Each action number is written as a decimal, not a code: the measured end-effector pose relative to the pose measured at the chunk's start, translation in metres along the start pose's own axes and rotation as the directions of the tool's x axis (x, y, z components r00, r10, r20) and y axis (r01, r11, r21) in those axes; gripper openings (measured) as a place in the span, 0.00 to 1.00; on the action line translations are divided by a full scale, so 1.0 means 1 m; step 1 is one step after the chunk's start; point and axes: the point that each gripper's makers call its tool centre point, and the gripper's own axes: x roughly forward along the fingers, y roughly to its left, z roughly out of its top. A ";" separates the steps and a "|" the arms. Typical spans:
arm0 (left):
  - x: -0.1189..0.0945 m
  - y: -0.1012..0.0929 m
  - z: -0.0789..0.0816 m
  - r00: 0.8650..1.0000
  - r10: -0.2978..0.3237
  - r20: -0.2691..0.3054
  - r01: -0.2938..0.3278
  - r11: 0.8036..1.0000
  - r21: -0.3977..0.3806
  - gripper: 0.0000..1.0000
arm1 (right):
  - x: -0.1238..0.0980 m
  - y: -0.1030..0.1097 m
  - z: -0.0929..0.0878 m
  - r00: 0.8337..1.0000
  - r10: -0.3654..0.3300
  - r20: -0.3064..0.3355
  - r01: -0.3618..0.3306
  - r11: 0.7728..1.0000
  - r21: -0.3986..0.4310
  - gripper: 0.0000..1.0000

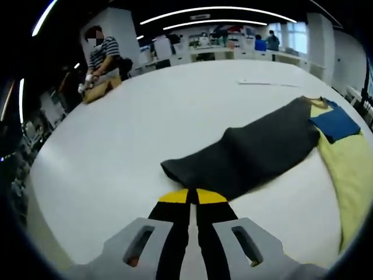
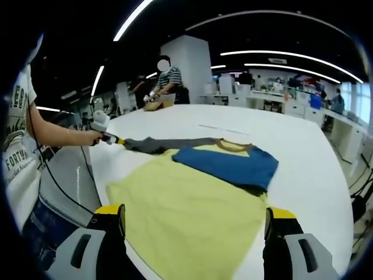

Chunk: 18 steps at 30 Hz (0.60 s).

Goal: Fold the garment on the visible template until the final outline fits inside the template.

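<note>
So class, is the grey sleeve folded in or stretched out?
Stretched out. The grey sleeve lies long and flat across the table, away from the yellow body, its end at the shut left tool.

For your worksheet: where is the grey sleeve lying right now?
In the left gripper view, the grey sleeve stretches across the white table, its cuff at the left tongs.

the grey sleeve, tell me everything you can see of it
The grey sleeve is a long, dark charcoal piece of soft fabric, stretched flat across the white table away from the shirt's yellow body and folded blue part. It narrows toward the cuff, where the left gripper has its yellow-tipped jaws closed together at the edge. In the right gripper view it runs from the brown collar to that gripper.
</note>
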 end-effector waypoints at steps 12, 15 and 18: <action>0.003 0.015 -0.016 0.999 0.044 0.000 -0.044 0.998 -0.044 0.00 | -0.002 -0.001 0.000 1.000 -0.009 0.003 0.009 1.000 0.003 0.99; 0.006 0.015 -0.016 0.999 0.042 0.006 -0.042 0.997 -0.058 0.06 | -0.002 -0.002 -0.001 1.000 -0.013 0.002 0.013 1.000 0.004 0.99; 0.010 0.014 -0.014 0.999 0.024 0.030 -0.021 0.993 -0.113 0.13 | -0.003 -0.002 -0.001 1.000 -0.014 0.001 0.014 1.000 0.003 0.99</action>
